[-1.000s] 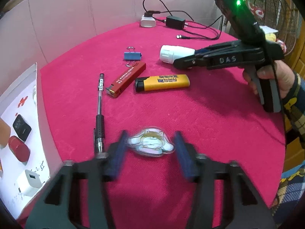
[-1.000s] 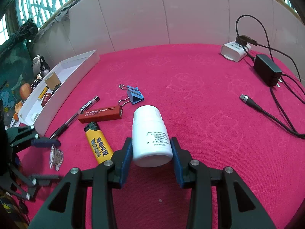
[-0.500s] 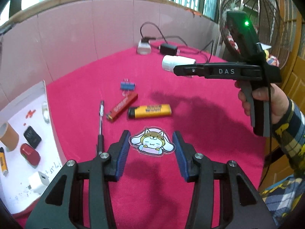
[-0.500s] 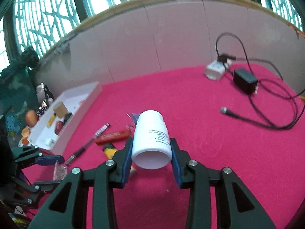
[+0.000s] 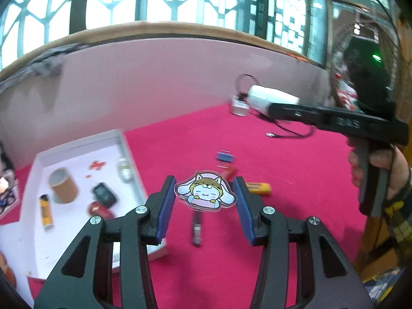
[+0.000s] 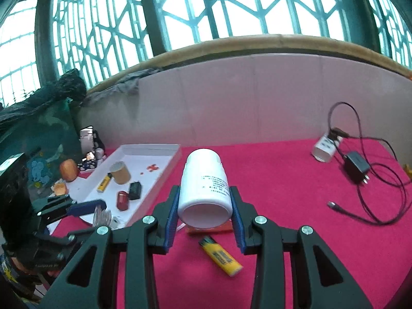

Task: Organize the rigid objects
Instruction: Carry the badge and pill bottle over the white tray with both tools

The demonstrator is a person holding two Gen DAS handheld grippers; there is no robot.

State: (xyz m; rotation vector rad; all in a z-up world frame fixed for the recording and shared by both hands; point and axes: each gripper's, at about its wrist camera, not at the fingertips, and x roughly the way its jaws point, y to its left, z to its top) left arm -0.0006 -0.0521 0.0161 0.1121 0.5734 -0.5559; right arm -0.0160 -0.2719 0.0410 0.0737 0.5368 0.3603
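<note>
My left gripper is shut on a flat cartoon dog charm and holds it in the air above the red table, just right of the white tray. My right gripper is shut on a white pill bottle and holds it high above the table. In the left wrist view the bottle and the right gripper hang at the upper right. In the right wrist view the left gripper with the charm is over the tray's near end.
On the table lie a yellow lighter, a red case, a blue binder clip and a black pen. The tray holds a cardboard cup, a small yellow lighter and other small items. A charger and cables lie at the far right.
Both grippers have risen from the table with their objects. The left gripper closed on the charm and lifted it toward the tray. The right gripper lifted the bottle.
</note>
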